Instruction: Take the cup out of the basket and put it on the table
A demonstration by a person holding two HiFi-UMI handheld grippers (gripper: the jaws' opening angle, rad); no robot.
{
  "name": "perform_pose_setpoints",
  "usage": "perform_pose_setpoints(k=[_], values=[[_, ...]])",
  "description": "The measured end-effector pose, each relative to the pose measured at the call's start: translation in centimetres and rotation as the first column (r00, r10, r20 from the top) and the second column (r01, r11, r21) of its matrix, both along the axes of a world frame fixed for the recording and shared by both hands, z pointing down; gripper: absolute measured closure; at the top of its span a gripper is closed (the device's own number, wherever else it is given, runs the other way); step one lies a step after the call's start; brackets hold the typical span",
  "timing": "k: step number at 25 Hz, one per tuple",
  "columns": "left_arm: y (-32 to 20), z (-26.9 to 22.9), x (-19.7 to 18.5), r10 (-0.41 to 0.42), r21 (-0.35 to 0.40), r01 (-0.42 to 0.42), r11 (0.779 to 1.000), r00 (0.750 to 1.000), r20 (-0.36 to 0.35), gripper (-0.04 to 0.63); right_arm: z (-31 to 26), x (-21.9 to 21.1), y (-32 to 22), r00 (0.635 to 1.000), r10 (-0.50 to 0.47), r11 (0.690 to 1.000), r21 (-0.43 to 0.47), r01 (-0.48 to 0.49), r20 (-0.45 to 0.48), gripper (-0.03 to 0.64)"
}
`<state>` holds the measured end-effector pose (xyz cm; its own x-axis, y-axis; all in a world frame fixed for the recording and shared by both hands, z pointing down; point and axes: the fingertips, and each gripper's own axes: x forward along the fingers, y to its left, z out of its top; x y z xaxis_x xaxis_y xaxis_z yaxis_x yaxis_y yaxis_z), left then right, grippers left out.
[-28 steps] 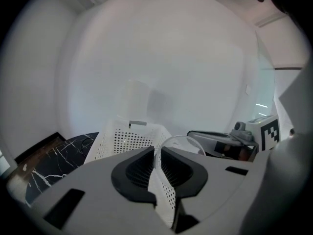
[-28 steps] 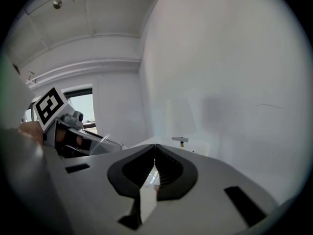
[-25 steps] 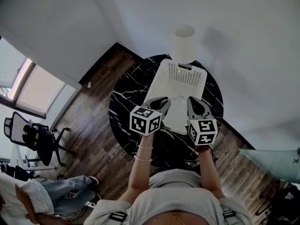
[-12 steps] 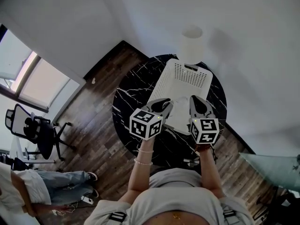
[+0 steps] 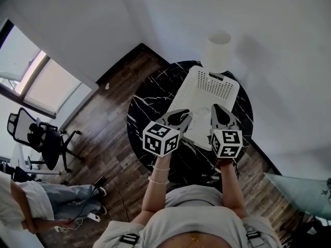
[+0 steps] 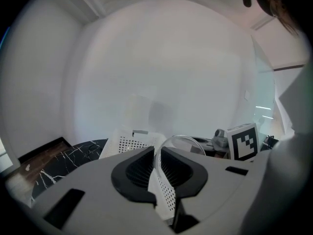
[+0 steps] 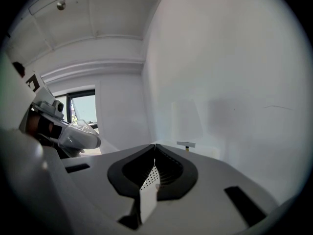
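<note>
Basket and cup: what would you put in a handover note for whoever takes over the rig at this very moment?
The left tool is shut on the perforated near wall of the basket.
The right tool is shut on the same wall, further right.
The basket is over the black table.
A clear rim just beyond the left tool is probably the cup, inside the basket.
Done: nothing, the cup is not out.
Left: free one tool, grasp the cup, lift it out, set it on bare table.

Slight rightward shift of basket (image 5: pixel 217 87) and table (image 5: pixel 150 102) in head view
</note>
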<state>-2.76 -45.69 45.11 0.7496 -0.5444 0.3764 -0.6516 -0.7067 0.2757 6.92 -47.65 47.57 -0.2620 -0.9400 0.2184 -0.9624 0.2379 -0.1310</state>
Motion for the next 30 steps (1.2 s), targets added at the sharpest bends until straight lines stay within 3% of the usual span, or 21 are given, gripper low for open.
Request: perform_pose_setpoints(k=[30], values=[[0.41, -0.45, -0.23, 0.002, 0.010, -0.002, 1.000, 1.000, -0.001, 0.545, -0.25, -0.06, -0.39, 1.000, -0.009, 1.000, -0.008, 0.009, -0.028, 0.607]])
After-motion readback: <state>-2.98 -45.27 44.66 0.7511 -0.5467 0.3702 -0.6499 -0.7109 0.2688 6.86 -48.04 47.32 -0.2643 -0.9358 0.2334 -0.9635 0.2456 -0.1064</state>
